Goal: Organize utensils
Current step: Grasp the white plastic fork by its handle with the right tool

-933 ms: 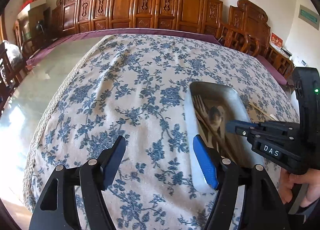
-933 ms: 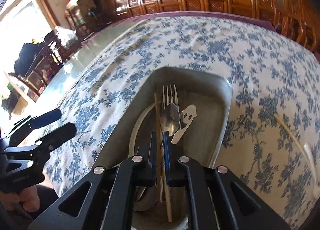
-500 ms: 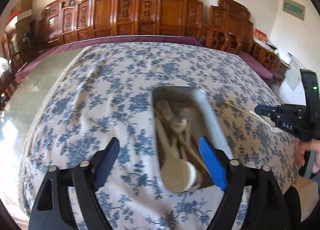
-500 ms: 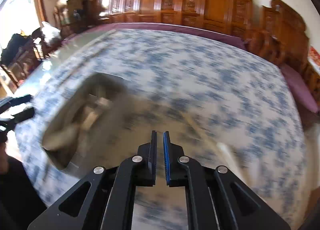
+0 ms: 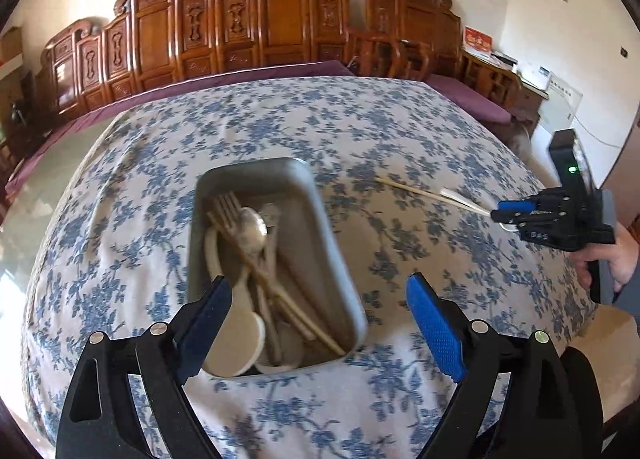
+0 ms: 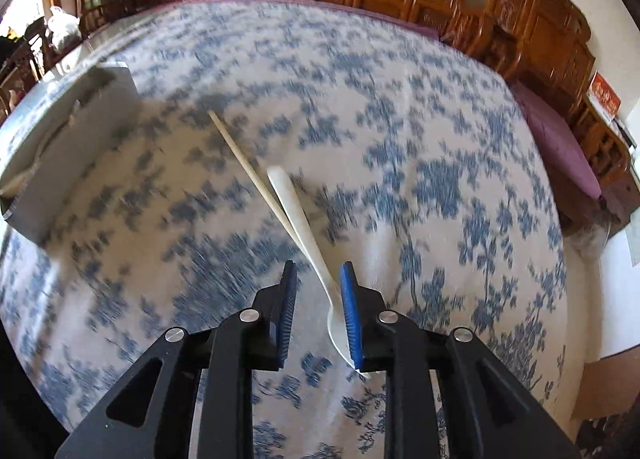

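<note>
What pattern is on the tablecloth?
Blue floral print on white tablecloth, clearest in the left wrist view.

white spoon (image 6: 298, 215) beside wooden chopstick (image 6: 248, 167) on tablecloth; utensil-filled grey tray (image 5: 320, 227) apart

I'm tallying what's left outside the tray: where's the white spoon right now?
The white spoon lies on the floral tablecloth right of the tray, beside a chopstick, with its bowl end between the open right tongs.
</note>
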`<state>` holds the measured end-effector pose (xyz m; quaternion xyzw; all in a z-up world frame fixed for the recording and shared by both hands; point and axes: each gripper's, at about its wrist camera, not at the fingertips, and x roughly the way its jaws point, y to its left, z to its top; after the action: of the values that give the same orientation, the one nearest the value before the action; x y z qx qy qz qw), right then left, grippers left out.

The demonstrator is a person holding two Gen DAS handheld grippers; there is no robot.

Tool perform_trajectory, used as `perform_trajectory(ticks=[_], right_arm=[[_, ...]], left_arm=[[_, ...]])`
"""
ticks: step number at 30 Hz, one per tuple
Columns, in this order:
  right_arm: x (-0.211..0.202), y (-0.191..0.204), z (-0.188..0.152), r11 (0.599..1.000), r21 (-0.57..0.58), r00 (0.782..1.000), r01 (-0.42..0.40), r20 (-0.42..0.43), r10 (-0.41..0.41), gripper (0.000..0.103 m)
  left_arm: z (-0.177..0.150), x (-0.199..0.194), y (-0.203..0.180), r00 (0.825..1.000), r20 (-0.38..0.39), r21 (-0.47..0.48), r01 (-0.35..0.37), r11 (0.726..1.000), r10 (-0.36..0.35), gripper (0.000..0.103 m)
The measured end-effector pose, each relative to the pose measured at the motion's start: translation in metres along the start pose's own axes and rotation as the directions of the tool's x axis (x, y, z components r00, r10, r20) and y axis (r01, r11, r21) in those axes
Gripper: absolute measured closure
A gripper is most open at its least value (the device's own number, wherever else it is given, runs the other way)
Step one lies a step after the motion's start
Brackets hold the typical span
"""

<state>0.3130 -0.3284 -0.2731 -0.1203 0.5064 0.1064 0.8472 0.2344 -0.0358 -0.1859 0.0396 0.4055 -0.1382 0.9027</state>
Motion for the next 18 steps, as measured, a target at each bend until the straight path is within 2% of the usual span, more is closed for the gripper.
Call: perform_trajectory(ticks=[11, 18], right_arm=[[0.004, -0.019, -0.008, 0.994, 0.086, 0.997, -0.073, -0.018, 0.074, 0.078], [-0.009, -0.019, -0.026, 0.990, 0.107, 0.995, -0.094, -0.023, 0.097, 0.095]], left_arm=[[-0.004, 0.003, -0.030, 1.000, -0.024, 0.028, 0.006, 1.000, -0.005, 0.018], [-0.004, 0.004, -0.039, 0.999, -0.041, 0.025, 0.018, 1.000, -0.017, 0.018]])
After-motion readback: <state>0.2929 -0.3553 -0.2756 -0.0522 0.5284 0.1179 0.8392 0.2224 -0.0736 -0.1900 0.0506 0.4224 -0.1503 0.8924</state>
